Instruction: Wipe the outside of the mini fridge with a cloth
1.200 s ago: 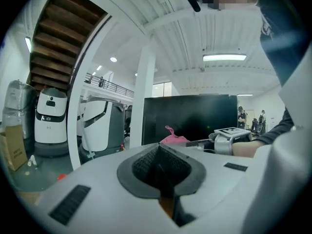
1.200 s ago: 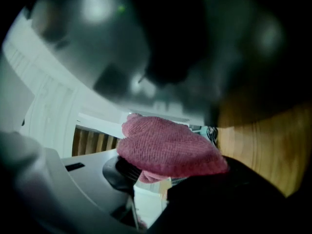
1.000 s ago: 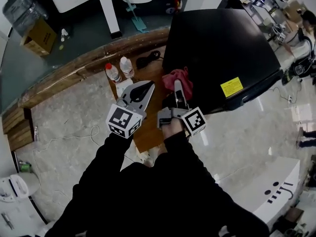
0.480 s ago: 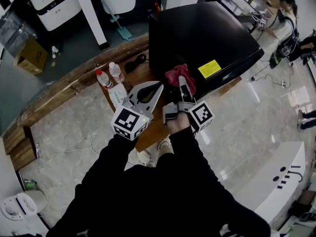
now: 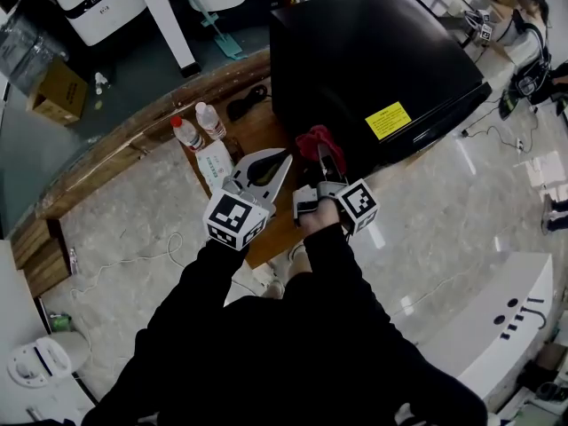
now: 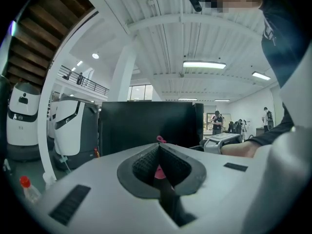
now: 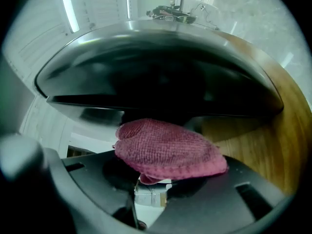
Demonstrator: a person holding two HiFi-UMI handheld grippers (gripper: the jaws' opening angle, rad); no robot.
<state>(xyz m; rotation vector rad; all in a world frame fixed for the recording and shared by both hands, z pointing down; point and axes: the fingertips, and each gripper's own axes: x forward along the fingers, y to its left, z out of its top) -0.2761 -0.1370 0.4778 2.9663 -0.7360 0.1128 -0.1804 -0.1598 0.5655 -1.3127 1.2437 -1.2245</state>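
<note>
Bottles [image 5: 209,120] left of mini fridge [image 5: 373,51]

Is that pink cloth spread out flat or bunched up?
Bunched up: the cloth shows as a rounded, folded wad pinched in the right hand-held gripper, near the mini fridge.

no word or number can be read anywhere. the mini fridge [image 5: 373,51] carries a yellow label [image 5: 388,120] near its nearer edge, the print too small to make out. left of the fridge, two bottles [image 5: 209,121] wear unreadable labels (mere pale bands). below-right of the fridge, a white unit [image 5: 497,335] shows dark dots and strokes, no clear letters.
</note>
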